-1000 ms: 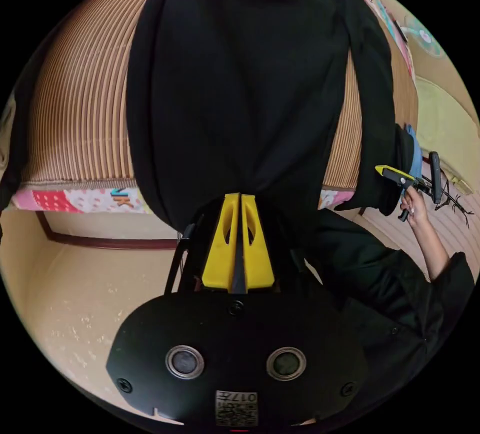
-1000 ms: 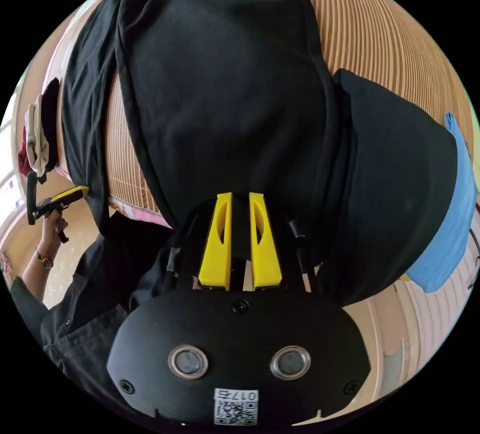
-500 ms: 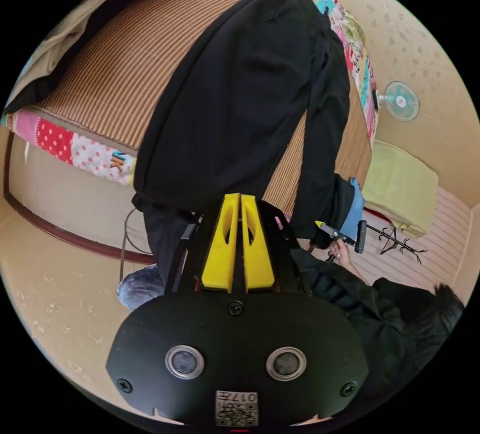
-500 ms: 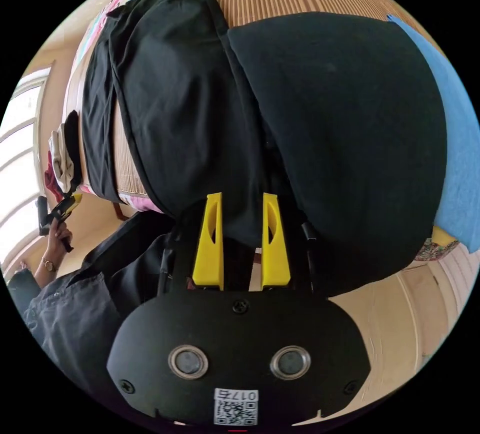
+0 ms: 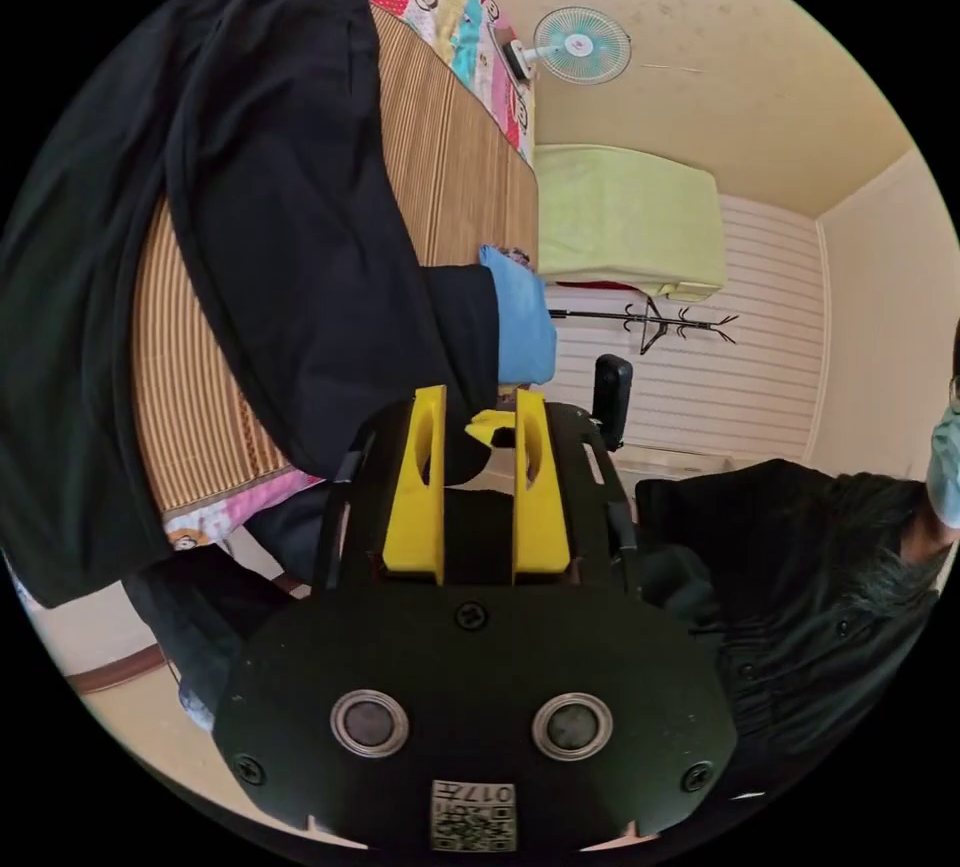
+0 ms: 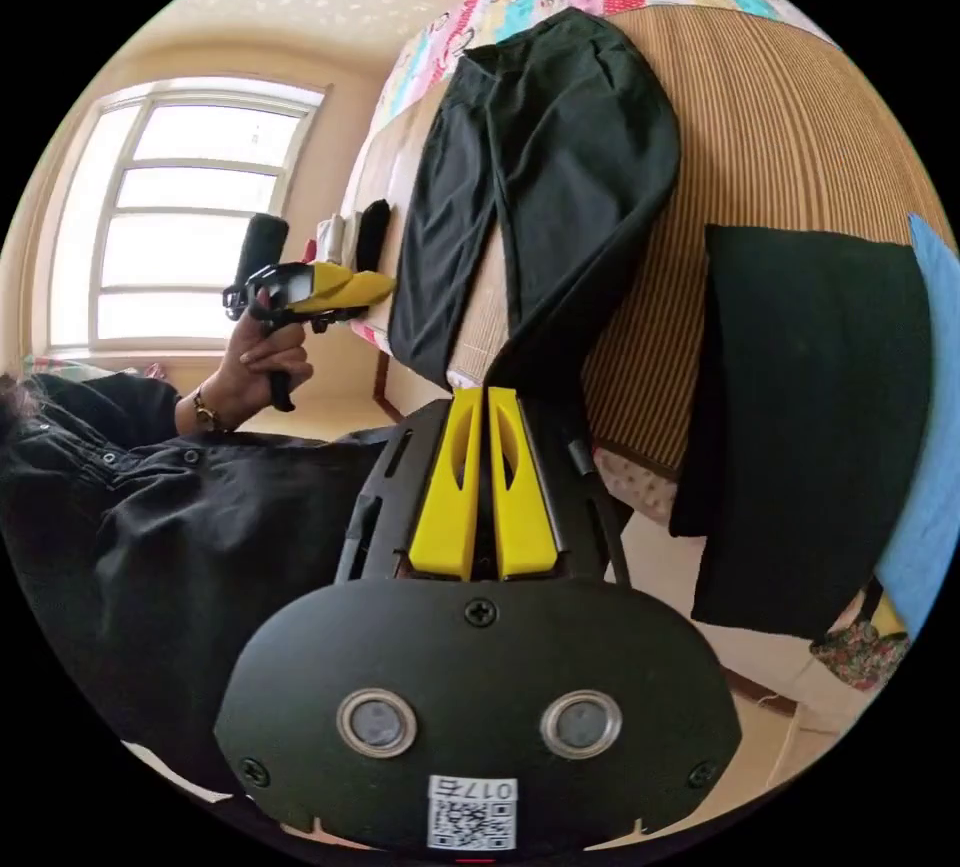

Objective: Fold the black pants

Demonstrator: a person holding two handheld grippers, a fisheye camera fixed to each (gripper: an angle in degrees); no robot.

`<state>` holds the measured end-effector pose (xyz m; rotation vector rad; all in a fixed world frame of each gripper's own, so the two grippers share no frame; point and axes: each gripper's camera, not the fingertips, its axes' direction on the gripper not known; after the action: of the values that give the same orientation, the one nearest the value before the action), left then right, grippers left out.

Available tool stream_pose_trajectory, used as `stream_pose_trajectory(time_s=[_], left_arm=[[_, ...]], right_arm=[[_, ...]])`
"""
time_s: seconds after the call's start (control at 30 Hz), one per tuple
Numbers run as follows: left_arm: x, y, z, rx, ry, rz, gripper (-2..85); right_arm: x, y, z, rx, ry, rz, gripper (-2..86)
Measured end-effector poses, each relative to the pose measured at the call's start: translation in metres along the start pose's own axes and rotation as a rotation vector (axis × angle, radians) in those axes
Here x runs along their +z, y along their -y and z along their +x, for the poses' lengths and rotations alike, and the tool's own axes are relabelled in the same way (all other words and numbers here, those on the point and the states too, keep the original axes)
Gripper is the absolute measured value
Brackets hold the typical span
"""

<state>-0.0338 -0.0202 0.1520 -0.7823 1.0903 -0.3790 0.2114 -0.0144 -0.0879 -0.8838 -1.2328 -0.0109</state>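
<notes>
Ribbed brown bamboo matting [image 6: 790, 137] on the bed carries the black cotton pants [image 6: 560, 157] at upper centre of the right gripper view. Below them, the right gripper [image 6: 487, 397] pinches their hanging edge between closed jaws. The left gripper [image 5: 470, 407] stands parted, empty, at the left gripper view's centre.

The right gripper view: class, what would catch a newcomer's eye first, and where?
The black pants stand out, spread across the striped brown bamboo mat with one end hanging over its edge. The right gripper, jaws together, pinches that hanging end. Beside them lies a folded black garment, and toward the bright window a hand holds the left gripper in the air.
</notes>
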Motion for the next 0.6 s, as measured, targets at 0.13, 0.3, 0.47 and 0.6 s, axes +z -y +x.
stream_pose_trajectory(time_s=[0.13,0.3,0.47,0.6], left_arm=[[0.001,0.016,0.019,-0.050,0.202,-0.030,15.6],[0.000,0.008,0.028,-0.044,0.355,-0.135,1.9],[-0.043,-0.026,0.017,-0.111,0.177,-0.034,0.1],[-0.065,-0.047,0.021,-0.135,0.156,0.010,-0.2]], right_arm=[[-0.009,0.016,-0.021,-0.141,0.122,-0.058,1.5],[-0.034,0.011,-0.026,-0.263,0.073,-0.208,3.0],[-0.107,0.020,0.037,-0.090,0.122,-0.071,9.3],[-0.136,0.079,0.120,0.173,0.215,0.110,15.1]])
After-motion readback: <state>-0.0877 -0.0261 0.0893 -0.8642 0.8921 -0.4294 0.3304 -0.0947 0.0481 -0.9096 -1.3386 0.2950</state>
